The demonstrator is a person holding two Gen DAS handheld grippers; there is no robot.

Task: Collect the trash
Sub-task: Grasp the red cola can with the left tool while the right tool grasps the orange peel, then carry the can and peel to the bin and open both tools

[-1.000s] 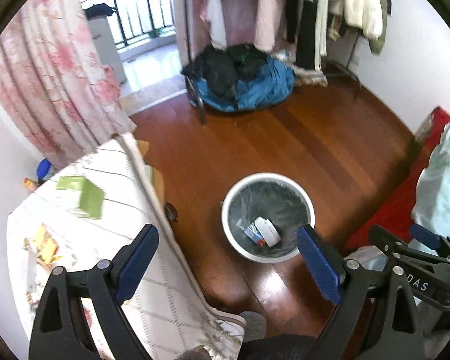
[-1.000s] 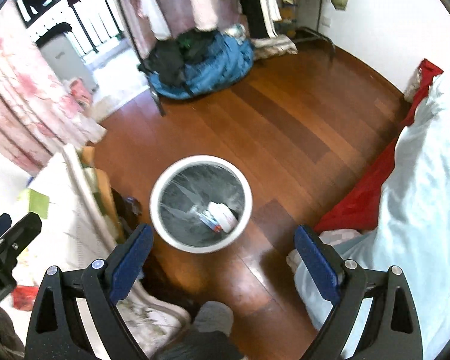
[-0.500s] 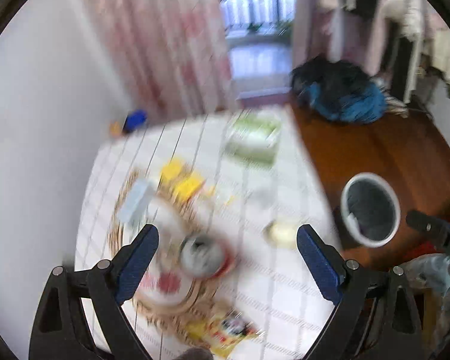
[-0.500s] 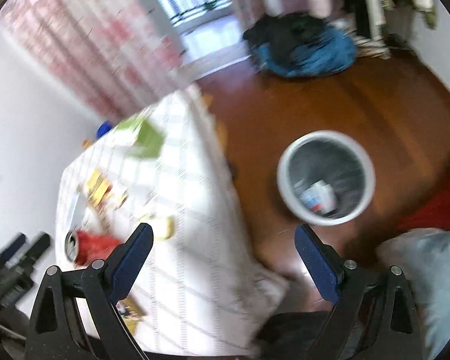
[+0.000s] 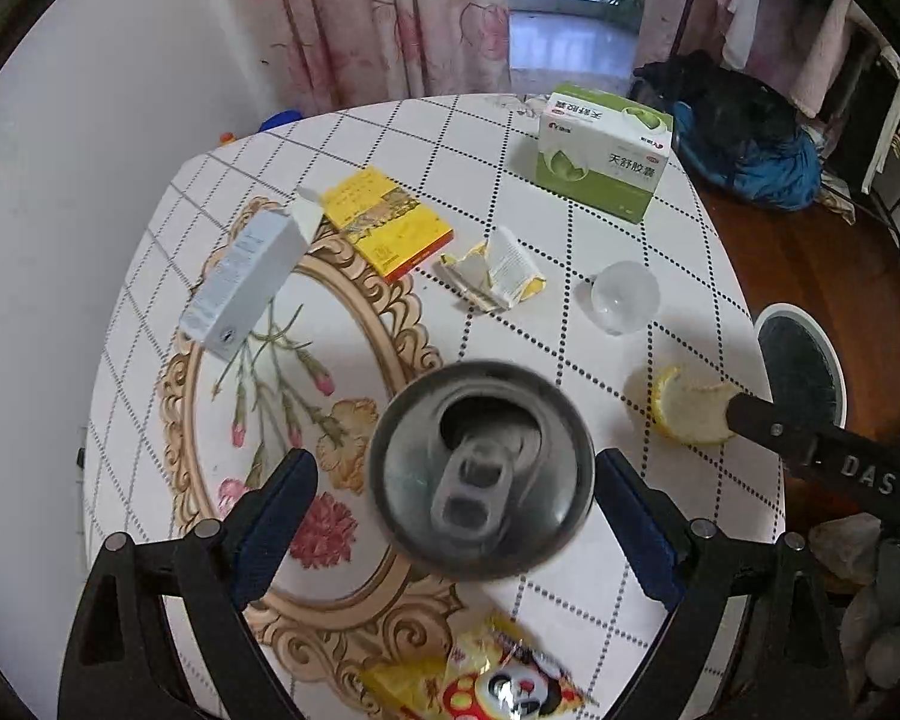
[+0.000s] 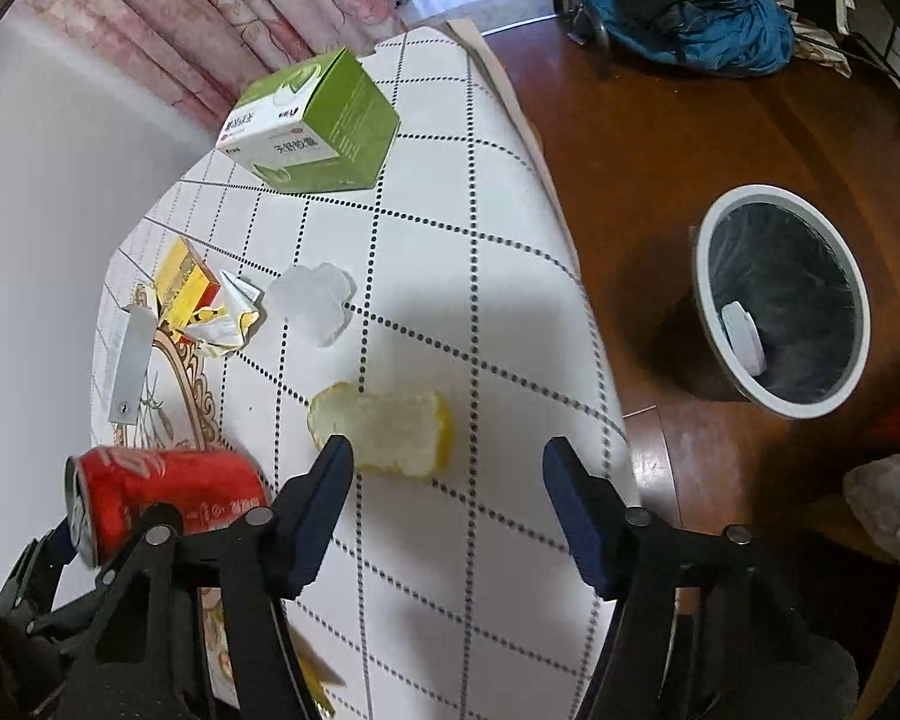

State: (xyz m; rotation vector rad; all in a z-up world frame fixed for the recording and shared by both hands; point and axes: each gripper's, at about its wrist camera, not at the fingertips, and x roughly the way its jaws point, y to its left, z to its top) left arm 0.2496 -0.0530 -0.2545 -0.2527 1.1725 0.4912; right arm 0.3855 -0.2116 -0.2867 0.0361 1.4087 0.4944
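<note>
A: Item one, the tools?
B: Left gripper [image 5: 456, 516], fingers spread wide, poised over the red can [image 5: 480, 468]; the can's top sits between the pads with a gap on each side, nothing clamped. Right gripper [image 6: 444, 480], also spread wide and holding nothing, just above the lemon peel [image 6: 384, 432].

A: Item two, the table [image 6: 468, 276]?
B: White cloth with a dotted grid and a printed flower frame. On it: the red can, standing near the front edge in the left view; the lemon peel close to the right edge; a clear plastic lid [image 5: 624, 297] between the peel and the green box [image 5: 600, 150]; a crumpled wrapper [image 5: 498, 270] beside the lid; a yellow box [image 5: 390, 225] touching a white carton [image 5: 240, 282] with its flap open; a yellow snack packet [image 5: 492, 678] at the near edge, below the can.

A: Item three, the bin?
B: Trash bin [image 6: 780, 300], white rim, dark liner, on the wooden floor [image 6: 660, 120] just off the table's right side. A white object lies inside against the wall; I cannot tell what it is.

A: Background?
B: Pink flowered curtain [image 5: 390, 18] behind the table, and a blue and black heap of clothes [image 6: 690, 12] on the floor farther back.
</note>
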